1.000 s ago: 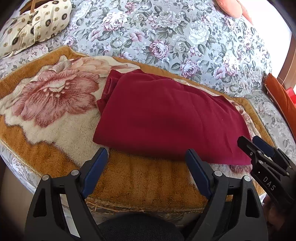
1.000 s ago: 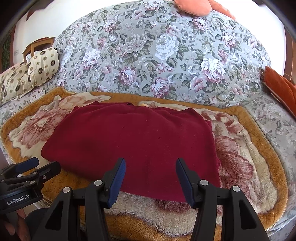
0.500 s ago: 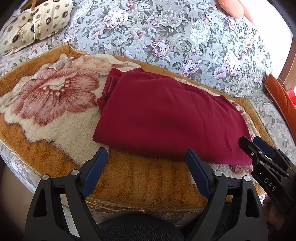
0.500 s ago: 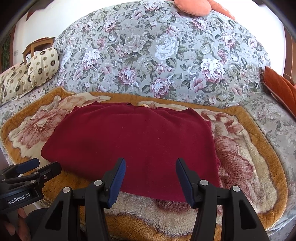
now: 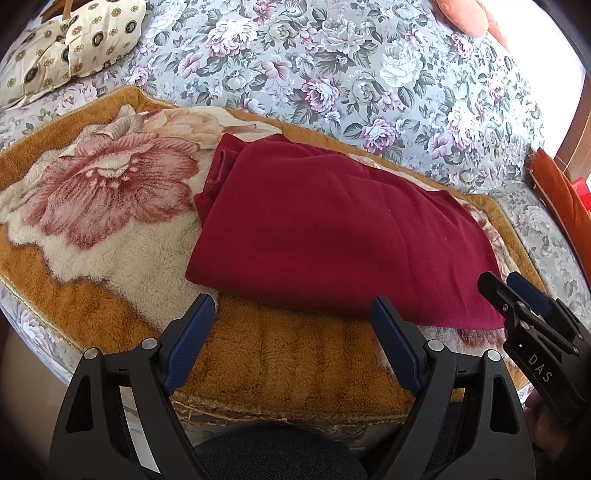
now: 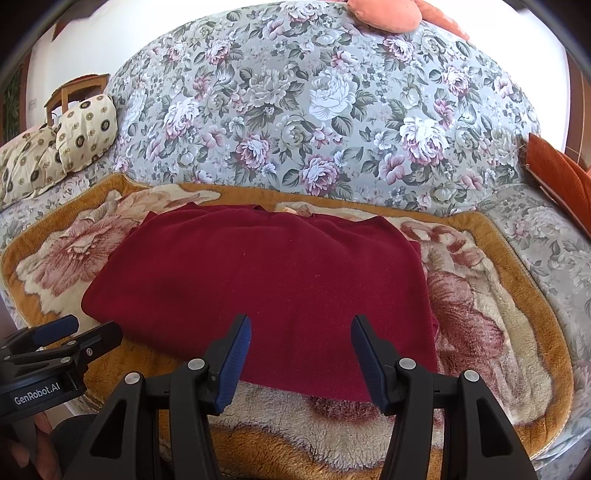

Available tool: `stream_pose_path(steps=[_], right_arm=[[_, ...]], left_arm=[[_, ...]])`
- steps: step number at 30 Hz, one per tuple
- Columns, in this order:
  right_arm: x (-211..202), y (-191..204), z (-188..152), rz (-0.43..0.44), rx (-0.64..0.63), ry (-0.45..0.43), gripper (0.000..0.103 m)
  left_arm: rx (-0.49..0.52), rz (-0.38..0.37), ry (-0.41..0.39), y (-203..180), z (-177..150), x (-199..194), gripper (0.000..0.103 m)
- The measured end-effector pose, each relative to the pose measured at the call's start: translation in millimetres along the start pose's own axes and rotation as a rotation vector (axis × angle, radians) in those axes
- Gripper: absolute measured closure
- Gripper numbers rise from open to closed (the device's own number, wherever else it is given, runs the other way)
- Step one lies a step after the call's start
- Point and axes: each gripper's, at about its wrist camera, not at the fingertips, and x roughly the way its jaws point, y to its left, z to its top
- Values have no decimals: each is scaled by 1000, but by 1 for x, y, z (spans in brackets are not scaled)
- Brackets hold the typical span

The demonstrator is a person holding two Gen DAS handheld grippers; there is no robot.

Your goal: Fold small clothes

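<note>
Lettering shows on both tools: "DAS" in white on the black body of the right gripper (image 5: 517,295) as the left wrist view catches it at lower right, and "GenRobot.AI" on the body of the left gripper (image 6: 79,328) at the lower left of the right wrist view. No other writing can be read.

The dark red garment (image 5: 332,236) lies folded into a rough rectangle on a fleece blanket (image 5: 280,350) with an ochre border and large pink roses, spread over a sofa seat in grey floral cloth (image 6: 314,110). Its near edge runs along the blanket's front band, and its left side shows stacked layers at the fold.

The left gripper's jaws stand wide apart with nothing between them, over the bare ochre band just in front of the garment's near left corner. The right gripper's jaws are also apart and empty, above the garment's near edge; the pads do not press on the cloth (they sit slightly over it in the right wrist view).

Bare blanket lies open on both sides of the garment, wider on the left. The blanket's front edge hangs at the seat's lip. A cream patterned cushion (image 6: 74,144) sits at far left, an orange cushion (image 6: 557,173) at far right, another orange cushion (image 6: 384,14) on top of the backrest.
</note>
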Motion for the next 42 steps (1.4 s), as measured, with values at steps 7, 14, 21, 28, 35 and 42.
stream_pose_path(steps=[7, 14, 21, 28, 35, 42], right_arm=[[1, -1, 0, 1, 2, 0, 49], [1, -3, 0, -4, 6, -4, 49], [-3, -5, -2, -32, 17, -9, 49], [-9, -3, -4, -52, 0, -30, 49], [-9, -4, -3, -52, 6, -30, 49], [-7, -7, -3, -40, 17, -23, 49]], left_arm=[[0, 0, 4, 0, 0, 1, 17], [1, 3, 5, 0, 0, 1, 17], [2, 29, 23, -1, 0, 4, 17], [14, 50, 25, -4, 0, 3, 17], [5, 46, 36, -2, 1, 5, 17], [-101, -38, 12, 20, 5, -8, 17]])
